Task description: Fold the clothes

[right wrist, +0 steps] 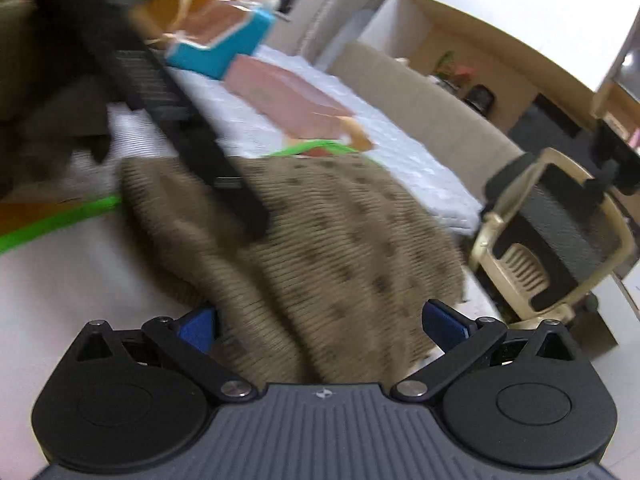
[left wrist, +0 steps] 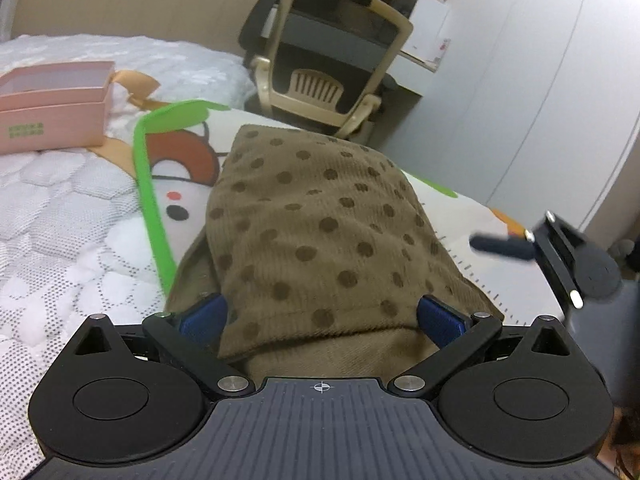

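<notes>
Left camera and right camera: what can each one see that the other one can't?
Only the left camera shows the cartoon face printed on the mat and the right gripper out to the side. Only the right camera shows a blue box and the left gripper's dark body, blurred. Both show the brown spotted cloth between open blue fingers, the pink box, the green mat edge, the office chair and the white bed cover.

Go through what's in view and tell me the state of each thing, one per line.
Left gripper: open, fingers straddling the cloth.
Right gripper: open, cloth between its fingers.
Brown dotted cloth: folded over, lying on the mat.
Pink box: open, lidless.
</notes>
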Tool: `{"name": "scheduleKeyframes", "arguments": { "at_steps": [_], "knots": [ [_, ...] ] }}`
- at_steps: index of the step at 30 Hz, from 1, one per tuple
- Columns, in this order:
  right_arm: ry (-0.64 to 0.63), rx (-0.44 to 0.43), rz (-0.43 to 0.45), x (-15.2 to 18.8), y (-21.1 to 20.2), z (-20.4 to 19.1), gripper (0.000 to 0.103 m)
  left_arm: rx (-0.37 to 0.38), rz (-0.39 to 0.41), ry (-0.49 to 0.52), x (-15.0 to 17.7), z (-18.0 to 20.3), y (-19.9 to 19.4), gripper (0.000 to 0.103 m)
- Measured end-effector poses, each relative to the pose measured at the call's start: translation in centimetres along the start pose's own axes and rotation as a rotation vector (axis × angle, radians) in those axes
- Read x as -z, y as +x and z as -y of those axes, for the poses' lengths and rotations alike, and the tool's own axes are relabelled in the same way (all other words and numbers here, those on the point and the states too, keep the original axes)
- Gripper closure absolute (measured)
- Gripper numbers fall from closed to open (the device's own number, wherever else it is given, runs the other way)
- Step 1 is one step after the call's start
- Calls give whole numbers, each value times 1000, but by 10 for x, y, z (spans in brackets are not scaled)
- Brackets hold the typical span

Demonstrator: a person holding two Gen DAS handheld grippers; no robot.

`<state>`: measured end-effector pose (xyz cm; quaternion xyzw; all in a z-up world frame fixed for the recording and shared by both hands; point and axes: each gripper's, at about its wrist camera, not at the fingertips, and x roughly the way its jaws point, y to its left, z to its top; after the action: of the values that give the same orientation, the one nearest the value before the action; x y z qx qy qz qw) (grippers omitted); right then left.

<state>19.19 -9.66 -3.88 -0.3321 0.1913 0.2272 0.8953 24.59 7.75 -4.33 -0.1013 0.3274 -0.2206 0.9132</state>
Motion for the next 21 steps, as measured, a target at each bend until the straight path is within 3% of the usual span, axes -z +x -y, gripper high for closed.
{"name": "scheduleKeyframes", "arguments": {
  "at_steps": [3, 8, 10, 13, 15, 17, 19, 20, 21],
  "knots": [
    [35, 25, -18, 1, 4, 17, 0, -29, 3, -1, 1, 3, -4, 0],
    [111, -194, 15, 14, -40, 47, 0, 17, 84, 17, -6, 14, -31, 0],
    [192, -211, 41, 15, -54, 67, 0, 23, 136, 29, -13, 18, -37, 0],
    [305, -106, 64, 9, -43, 94, 0, -53, 135, 49, -24, 19, -21, 0],
    [379, 12, 52, 3, -21, 105, 0, -125, 54, 62, -22, 16, 2, 0],
    [440, 51, -2, 7, 5, 113, 0, -175, -16, 65, -14, 10, 17, 0],
    [452, -10, -138, 13, 33, 110, 0, -159, -21, 42, -8, 4, 14, 0],
    [437, -81, -229, 15, 44, 103, 0, -158, -23, 37, -6, 2, 10, 0],
    [419, -87, -238, 17, 43, 97, 0, -156, -25, 32, -4, 0, 6, 0]
  ]
}}
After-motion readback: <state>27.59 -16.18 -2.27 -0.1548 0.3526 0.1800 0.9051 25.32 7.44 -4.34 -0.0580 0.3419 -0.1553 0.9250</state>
